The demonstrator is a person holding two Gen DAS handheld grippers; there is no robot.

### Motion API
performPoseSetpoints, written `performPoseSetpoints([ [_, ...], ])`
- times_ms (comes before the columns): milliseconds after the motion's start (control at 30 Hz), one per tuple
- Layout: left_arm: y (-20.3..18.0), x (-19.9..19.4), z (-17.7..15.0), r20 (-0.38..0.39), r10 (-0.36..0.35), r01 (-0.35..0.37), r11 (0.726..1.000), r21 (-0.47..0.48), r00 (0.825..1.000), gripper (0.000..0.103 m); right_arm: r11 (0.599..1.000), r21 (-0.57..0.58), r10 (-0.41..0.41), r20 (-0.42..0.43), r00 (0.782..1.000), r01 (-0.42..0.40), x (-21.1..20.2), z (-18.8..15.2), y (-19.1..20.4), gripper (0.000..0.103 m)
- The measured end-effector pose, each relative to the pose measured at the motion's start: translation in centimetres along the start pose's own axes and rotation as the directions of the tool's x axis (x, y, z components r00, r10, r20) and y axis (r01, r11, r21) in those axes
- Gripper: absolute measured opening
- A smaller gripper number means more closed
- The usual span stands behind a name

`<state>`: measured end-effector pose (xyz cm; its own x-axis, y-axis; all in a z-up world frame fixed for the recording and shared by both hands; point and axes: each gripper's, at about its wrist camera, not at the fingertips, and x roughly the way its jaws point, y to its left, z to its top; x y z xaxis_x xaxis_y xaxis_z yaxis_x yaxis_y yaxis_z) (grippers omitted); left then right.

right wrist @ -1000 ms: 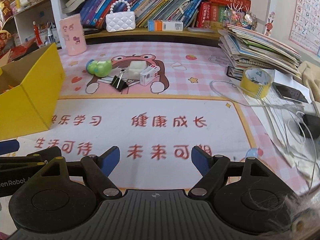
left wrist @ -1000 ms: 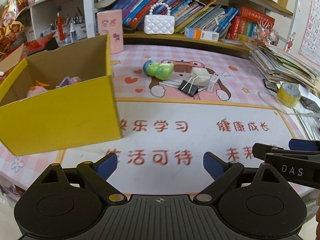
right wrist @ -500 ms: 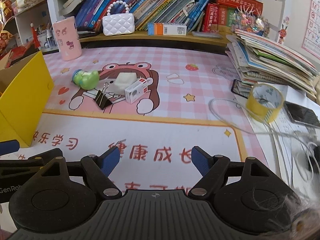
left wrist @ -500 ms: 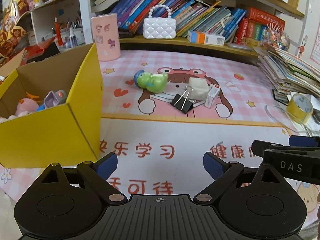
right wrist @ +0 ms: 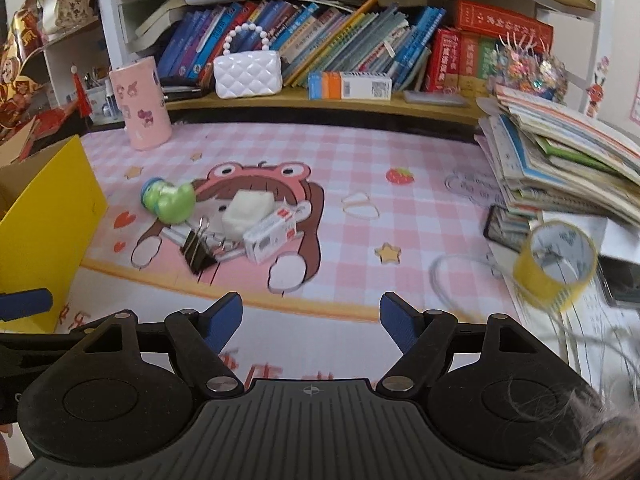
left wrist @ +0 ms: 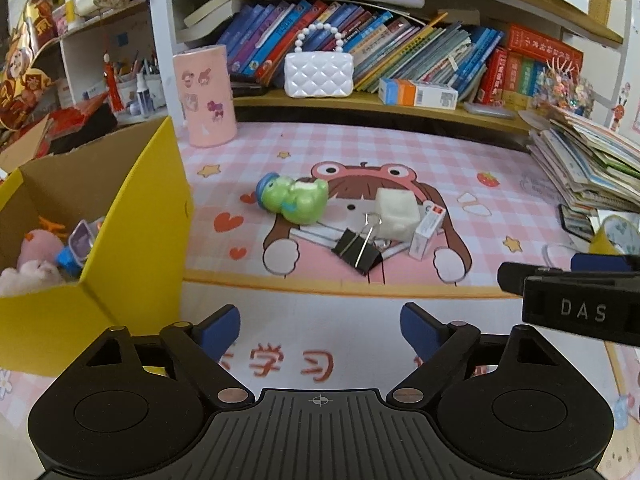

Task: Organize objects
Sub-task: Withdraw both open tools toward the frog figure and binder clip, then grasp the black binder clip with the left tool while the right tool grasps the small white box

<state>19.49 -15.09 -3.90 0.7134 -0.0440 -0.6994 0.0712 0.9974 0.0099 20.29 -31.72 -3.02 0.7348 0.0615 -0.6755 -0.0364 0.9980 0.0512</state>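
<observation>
On the pink mat lies a small heap: a green frog toy (left wrist: 294, 199) (right wrist: 170, 200), a black binder clip (left wrist: 357, 247) (right wrist: 197, 250), a white block (left wrist: 397, 214) (right wrist: 247, 211) and a small white box (left wrist: 427, 231) (right wrist: 270, 237). A yellow cardboard box (left wrist: 132, 220) (right wrist: 44, 220) stands to the left, with plush toys inside. My left gripper (left wrist: 320, 330) hovers short of the heap, its jaws closing with nothing between them. My right gripper (right wrist: 311, 320) hangs beside it, jaws also closing on nothing.
A pink cup (left wrist: 206, 96), a white quilted purse (left wrist: 319, 74) and rows of books line the back shelf. A stack of booklets (right wrist: 560, 160), a yellow tape roll (right wrist: 554, 266) and white cables (right wrist: 460, 280) crowd the right side.
Both grippers have moved forward over the mat toward the heap, which now looks larger and nearer. The left jaws have narrowed slightly.
</observation>
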Motion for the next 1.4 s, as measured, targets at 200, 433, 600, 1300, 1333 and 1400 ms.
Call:
performPoseSetpoints([
  [200,-0.4,1.6,1.3,0.002,0.012,-0.012,1.0,0.003,1.0,0.082,0.998,-0.01,0.054,0.019,0.998,-0.054,2.2,2.3,-0.6,0.074],
  [433,-0.4,3.5,1.4,-0.049,0.031,-0.029,0.999,0.029,0.998,0.082,0.969,-0.161,0.185,-0.038,0.982,-0.189,6.9,3.6,0.1,0.074],
  [600,-0.2,3.8,1.2,-0.074,0.039,-0.036,0.999,0.04,0.997,0.082,0.902,-0.343,0.245,-0.092,0.965,-0.261,10.2,3.8,0.8,0.074],
  [1300,-0.7,6.1,2.3,-0.061,0.018,-0.015,0.999,0.051,0.998,0.082,0.947,-0.228,0.228,-0.015,0.974,-0.225,8.4,4.4,-2.1,0.051],
  [1333,-0.8,6.3,2.4,-0.061,0.013,-0.01,0.999,0.052,0.998,0.082,0.953,-0.213,0.217,-0.006,0.976,-0.214,7.9,4.3,-2.4,0.051],
  [1400,-1.1,6.7,2.5,-0.06,0.004,-0.001,0.999,0.051,0.998,0.082,0.965,-0.182,0.192,0.007,0.981,-0.187,6.8,4.1,-3.0,0.051],
])
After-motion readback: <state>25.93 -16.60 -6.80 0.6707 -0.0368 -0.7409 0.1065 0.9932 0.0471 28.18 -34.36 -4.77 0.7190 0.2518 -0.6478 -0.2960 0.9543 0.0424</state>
